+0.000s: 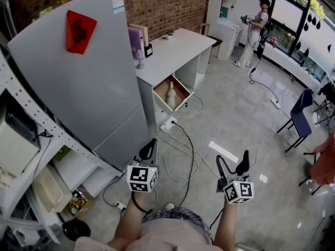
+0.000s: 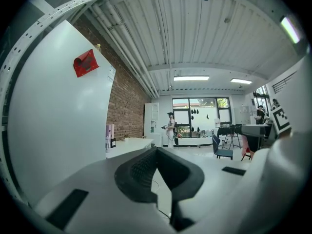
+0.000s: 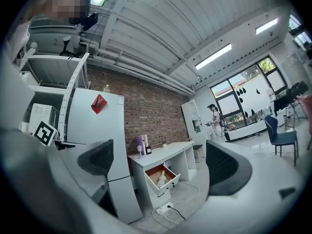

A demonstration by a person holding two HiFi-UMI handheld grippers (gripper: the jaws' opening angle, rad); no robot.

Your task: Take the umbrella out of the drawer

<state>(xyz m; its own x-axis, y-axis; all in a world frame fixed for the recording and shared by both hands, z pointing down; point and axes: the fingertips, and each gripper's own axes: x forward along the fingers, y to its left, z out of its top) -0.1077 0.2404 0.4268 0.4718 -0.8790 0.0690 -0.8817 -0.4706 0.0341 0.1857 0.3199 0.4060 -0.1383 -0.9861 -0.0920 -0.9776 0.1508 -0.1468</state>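
Head view: umbrella (image 1: 170, 95) in open drawer (image 1: 179, 84); right gripper (image 1: 232, 162) jaws apart.

Quick count: two grippers, left gripper (image 1: 148, 149) and right gripper (image 1: 233, 163), one white desk (image 1: 172, 51) with one open drawer (image 1: 186, 99), one umbrella (image 1: 170, 94) in it, one fridge (image 1: 78, 93) with one red sticker (image 1: 79, 31), one blue chair (image 1: 301, 114), one power strip (image 1: 168, 124) on the floor, one person (image 1: 255, 30) by the windows

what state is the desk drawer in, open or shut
Open: the drawer is pulled out of the white desk, its inside exposed, with the pale umbrella lying in it.
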